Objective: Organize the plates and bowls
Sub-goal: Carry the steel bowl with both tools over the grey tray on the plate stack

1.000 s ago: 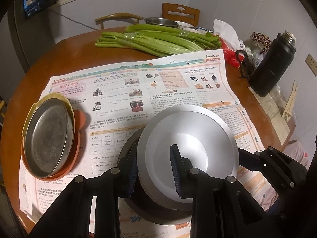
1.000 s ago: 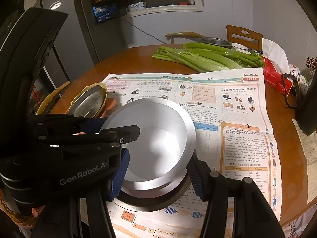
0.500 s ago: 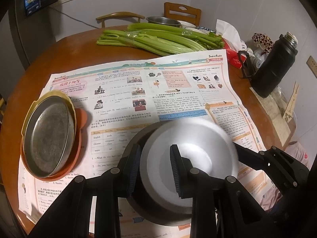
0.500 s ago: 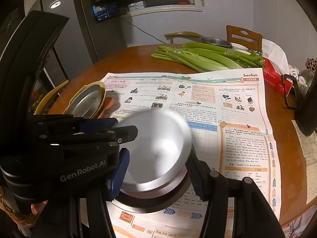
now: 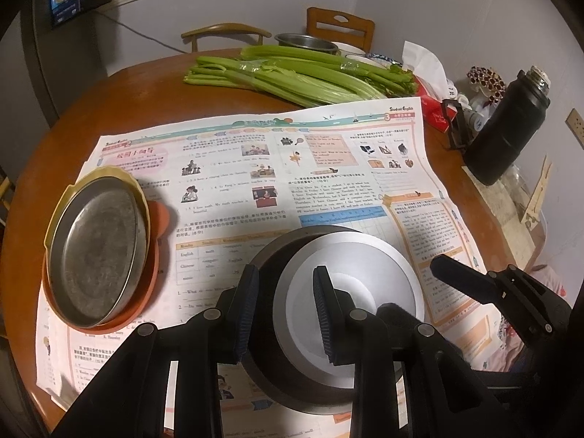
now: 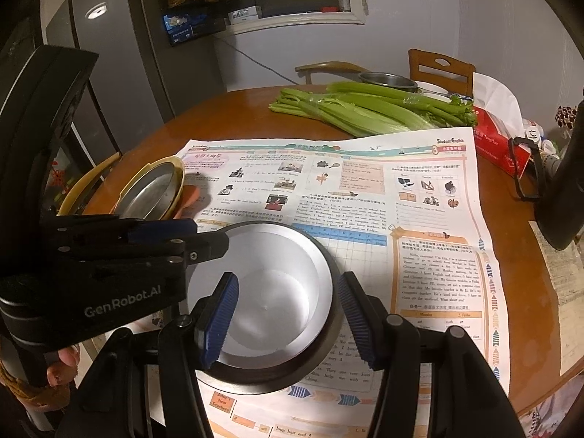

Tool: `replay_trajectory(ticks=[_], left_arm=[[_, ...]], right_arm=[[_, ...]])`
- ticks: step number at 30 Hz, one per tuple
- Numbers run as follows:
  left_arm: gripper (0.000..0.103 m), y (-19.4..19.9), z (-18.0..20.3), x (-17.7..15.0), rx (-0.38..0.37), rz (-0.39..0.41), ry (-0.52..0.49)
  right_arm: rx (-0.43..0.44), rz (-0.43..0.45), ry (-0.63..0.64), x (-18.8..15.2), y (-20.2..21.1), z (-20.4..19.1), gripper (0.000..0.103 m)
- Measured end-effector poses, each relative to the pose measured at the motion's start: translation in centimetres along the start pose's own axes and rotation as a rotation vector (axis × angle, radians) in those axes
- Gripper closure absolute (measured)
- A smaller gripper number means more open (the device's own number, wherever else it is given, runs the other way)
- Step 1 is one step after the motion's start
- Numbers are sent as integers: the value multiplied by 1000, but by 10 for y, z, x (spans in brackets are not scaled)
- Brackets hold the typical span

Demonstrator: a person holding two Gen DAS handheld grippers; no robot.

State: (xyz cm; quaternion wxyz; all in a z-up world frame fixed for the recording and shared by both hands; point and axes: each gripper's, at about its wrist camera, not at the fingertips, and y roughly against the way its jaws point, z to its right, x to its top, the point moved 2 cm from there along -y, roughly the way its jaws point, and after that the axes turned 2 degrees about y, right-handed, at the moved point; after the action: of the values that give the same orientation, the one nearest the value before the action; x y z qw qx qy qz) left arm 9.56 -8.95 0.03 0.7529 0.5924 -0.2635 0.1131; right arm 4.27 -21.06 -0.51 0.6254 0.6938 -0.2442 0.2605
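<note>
Both pairs of fingers (image 5: 325,314) pinch the silver bowl (image 5: 365,273), left gripper (image 5: 284,310) on its near rim, right gripper (image 6: 288,321) across it (nested in the dark bowl (image 6: 325,350) on the newspaper (image 5: 255,168))

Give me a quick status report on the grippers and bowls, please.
Left gripper clamped on silver bowl rim. Right gripper clamped too. Silver bowl nested in dark bowl. Nothing in the way.

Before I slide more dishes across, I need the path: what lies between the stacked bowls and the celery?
Only the printed newspaper over the table lies between the silver bowl and the celery; both wrist views show it.
</note>
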Motion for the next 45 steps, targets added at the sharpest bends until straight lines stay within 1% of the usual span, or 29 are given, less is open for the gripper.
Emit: replay_trajectory(ticks=[10,11,12,14,21,25,30,36,45], left_arm=[[71,-2,-15,-5,8,-12,35],[69,-3,-17,-5,0,-17,42],[64,-4,-19,-6,-12,-23,50],[61,-4,-21,-8,-44,-31,64],[60,-9,-26,-13,-34,-41,68],[59,-18,-28,-17,-55,-69,82],[57,-26,-26,-20,-59,-85,87],[55,-35,-19,-22,-43,-96,74],[54,-39,-16,-23,-20,-97,73]], right_arm=[[-19,-1,-28,-1,0,12,45],[-21,-3,-33,-2,-1,14,45],[-22,-6,-40,-3,-1,16,45],[-22,-9,-51,-4,-2,19,45],[-11,-27,-90,-13,-7,29,45],[-2,-43,-110,-18,-13,31,45],[12,-70,-123,-24,-20,31,45],[38,-81,-116,-28,-25,23,45],[64,-91,-103,-31,-31,14,45]])
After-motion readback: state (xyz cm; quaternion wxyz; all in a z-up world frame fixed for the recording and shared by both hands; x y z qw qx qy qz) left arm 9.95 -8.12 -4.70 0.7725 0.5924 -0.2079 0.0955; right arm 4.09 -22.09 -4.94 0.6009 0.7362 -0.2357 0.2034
